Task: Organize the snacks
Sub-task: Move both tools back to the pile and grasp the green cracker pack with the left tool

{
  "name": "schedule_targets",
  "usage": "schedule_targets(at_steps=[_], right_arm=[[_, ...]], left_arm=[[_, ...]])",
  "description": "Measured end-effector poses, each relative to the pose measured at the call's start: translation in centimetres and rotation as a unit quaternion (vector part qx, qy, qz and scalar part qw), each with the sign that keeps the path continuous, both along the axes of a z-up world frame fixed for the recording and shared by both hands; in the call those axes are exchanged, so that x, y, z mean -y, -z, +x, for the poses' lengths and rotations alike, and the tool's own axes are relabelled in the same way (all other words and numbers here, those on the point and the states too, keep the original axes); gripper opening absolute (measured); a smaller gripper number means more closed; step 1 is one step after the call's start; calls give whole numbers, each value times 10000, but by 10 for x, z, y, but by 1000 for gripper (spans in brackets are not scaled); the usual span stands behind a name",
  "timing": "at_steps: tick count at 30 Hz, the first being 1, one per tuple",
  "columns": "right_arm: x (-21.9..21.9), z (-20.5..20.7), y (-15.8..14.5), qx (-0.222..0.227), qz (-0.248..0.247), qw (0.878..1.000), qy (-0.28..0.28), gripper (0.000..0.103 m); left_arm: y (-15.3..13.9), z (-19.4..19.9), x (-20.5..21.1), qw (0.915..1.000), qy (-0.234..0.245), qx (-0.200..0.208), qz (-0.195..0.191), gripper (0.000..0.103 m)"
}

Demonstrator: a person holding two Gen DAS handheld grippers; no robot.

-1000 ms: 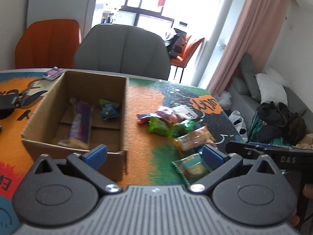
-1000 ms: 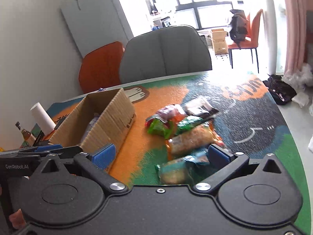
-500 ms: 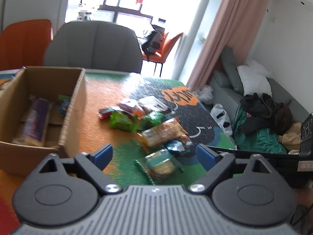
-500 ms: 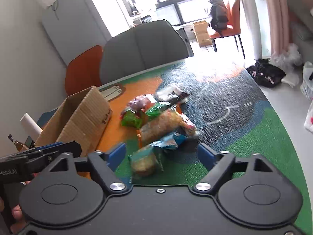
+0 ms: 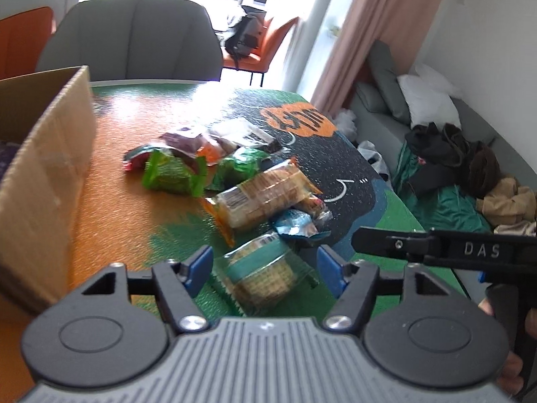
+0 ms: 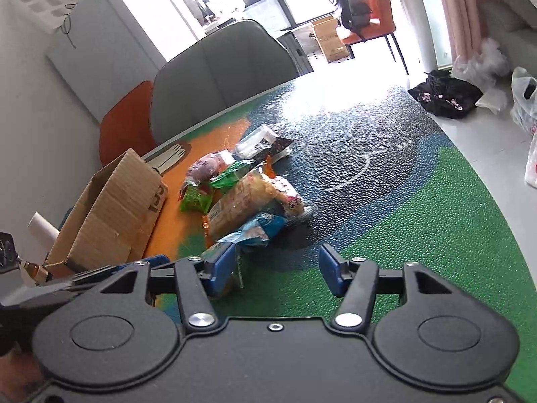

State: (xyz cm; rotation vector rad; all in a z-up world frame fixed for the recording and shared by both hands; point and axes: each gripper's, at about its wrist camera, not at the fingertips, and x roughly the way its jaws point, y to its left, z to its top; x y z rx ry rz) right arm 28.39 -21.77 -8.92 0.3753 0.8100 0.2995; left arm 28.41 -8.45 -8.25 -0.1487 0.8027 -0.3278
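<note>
Closing jaws of the left gripper straddle, not yet pinching, the teal-banded cracker pack at 6 o'clock of the snack pile, so centre the pads before squeezing, while the right gripper closes on nothing beside it.

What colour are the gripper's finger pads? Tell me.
Blue pads, clearest in the left wrist view.

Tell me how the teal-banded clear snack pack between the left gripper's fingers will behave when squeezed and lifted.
The teal-banded snack pack looks like thin glossy film, so it may crinkle and slip. Its biscuit-like contents probably crack under hard pressure. It seems small and light. The left gripper is closing around it, pads not yet pressing.
</note>
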Motion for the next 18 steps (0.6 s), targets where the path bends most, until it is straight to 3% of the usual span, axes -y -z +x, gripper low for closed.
schedule_targets(at_steps=[18], right_arm=[[-28,34,12,-220,62,9997,8,58]], left_arm=[[21,2,0,9996,202,-89,180,69]])
